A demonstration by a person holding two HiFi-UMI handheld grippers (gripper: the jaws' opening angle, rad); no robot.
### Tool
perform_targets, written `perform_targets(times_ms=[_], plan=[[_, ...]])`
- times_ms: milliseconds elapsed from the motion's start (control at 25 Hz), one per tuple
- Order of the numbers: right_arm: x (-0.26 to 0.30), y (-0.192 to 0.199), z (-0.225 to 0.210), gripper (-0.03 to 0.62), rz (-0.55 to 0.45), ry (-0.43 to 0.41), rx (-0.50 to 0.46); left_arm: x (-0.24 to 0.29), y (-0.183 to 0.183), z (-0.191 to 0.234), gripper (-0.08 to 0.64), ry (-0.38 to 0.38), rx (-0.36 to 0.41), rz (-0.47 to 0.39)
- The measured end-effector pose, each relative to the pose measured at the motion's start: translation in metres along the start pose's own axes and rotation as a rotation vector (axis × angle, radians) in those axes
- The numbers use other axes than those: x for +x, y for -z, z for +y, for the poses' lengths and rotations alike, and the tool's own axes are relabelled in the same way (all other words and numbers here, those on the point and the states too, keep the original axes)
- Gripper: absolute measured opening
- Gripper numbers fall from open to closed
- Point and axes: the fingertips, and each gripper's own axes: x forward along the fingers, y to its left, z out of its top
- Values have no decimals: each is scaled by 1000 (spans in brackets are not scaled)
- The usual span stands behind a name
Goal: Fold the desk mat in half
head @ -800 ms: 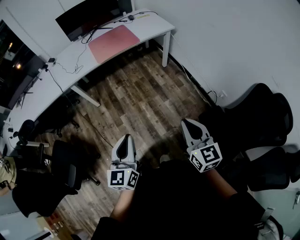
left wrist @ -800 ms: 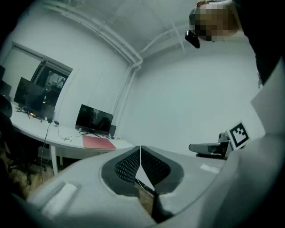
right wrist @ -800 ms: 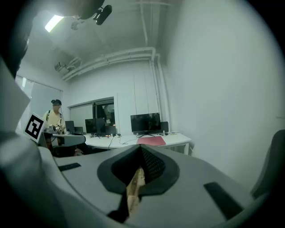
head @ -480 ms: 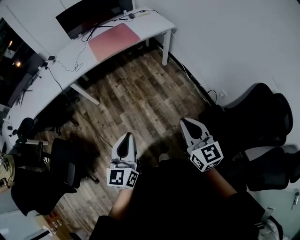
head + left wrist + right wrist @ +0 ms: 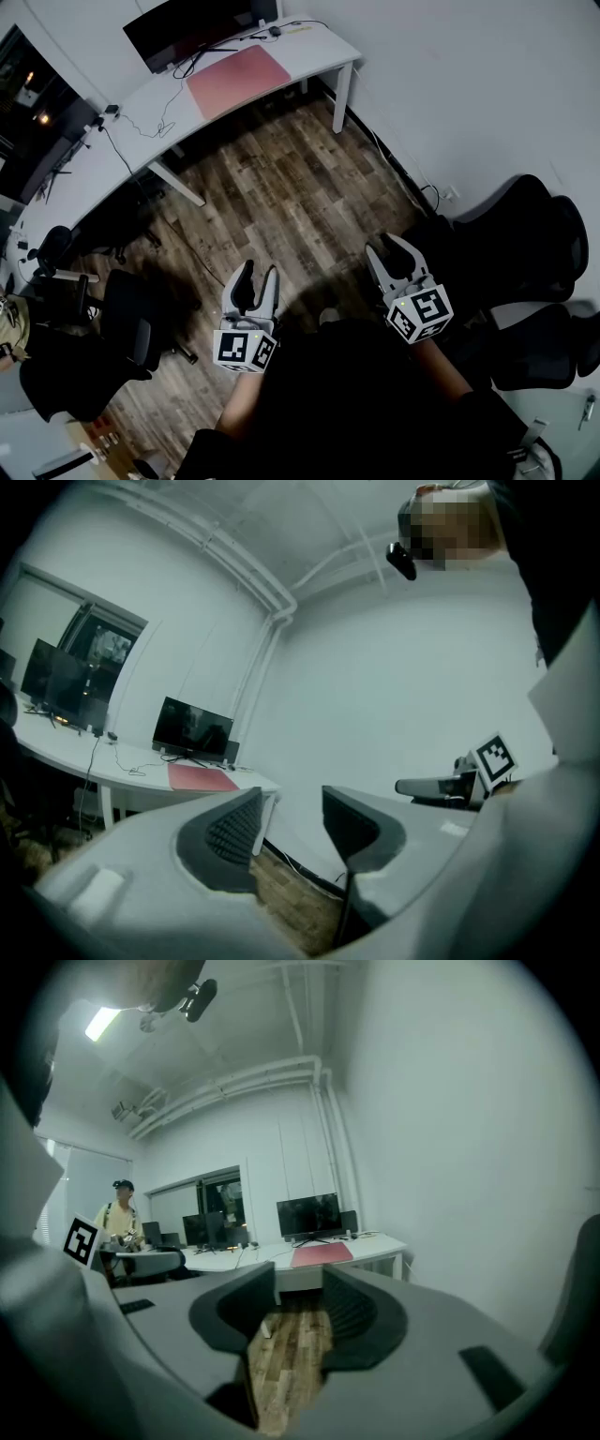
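A pink desk mat (image 5: 238,79) lies flat on the white desk (image 5: 319,49) at the far end of the room, in front of a dark monitor (image 5: 197,23). Both grippers hang in the air over the wooden floor, far from the desk. My left gripper (image 5: 260,272) is open with nothing between its jaws. My right gripper (image 5: 387,247) is open too, and empty. The left gripper view shows the desk mat (image 5: 202,778) small and distant past my left gripper (image 5: 292,808). In the right gripper view the desk mat (image 5: 322,1253) sits straight beyond my right gripper (image 5: 300,1283).
Black office chairs stand at the right (image 5: 525,234) and lower left (image 5: 122,319). Cables (image 5: 141,131) trail over the long curved desk. A white wall runs along the right side. A person in a yellow top (image 5: 120,1218) stands far off by other monitors.
Both grippers' jaws were shut to a point earlier and now stand apart. The head view has shifted slightly; the grippers stay in about the same place.
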Motion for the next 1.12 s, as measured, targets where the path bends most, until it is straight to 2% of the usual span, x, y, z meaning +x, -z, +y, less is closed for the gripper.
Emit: perform_targets(times_ms=[40, 80, 160, 240, 440, 680, 880, 1120], plan=[[0, 0, -4, 191, -4, 23, 9, 1, 3, 1, 233, 5, 6, 12], [-1, 0, -8, 247, -8, 45, 14, 2, 5, 2, 291, 0, 17, 18], [-1, 2, -15, 282, -7, 77, 8, 2, 6, 8, 339, -31, 40, 19], [-1, 4, -19, 325, 0, 86, 5, 2, 4, 16, 356, -72, 46, 10], [-1, 9, -23, 328, -3, 40, 22, 1, 2, 23, 360, -127, 30, -4], [5, 19, -21, 327, 30, -44, 48, 6, 14, 15, 359, -114, 33, 39], [18, 28, -31, 327, 53, -40, 83, 14, 22, 19, 359, -111, 11, 72], [49, 22, -46, 327, 70, -42, 60, 54, 12, 40, 359, -114, 15, 51]])
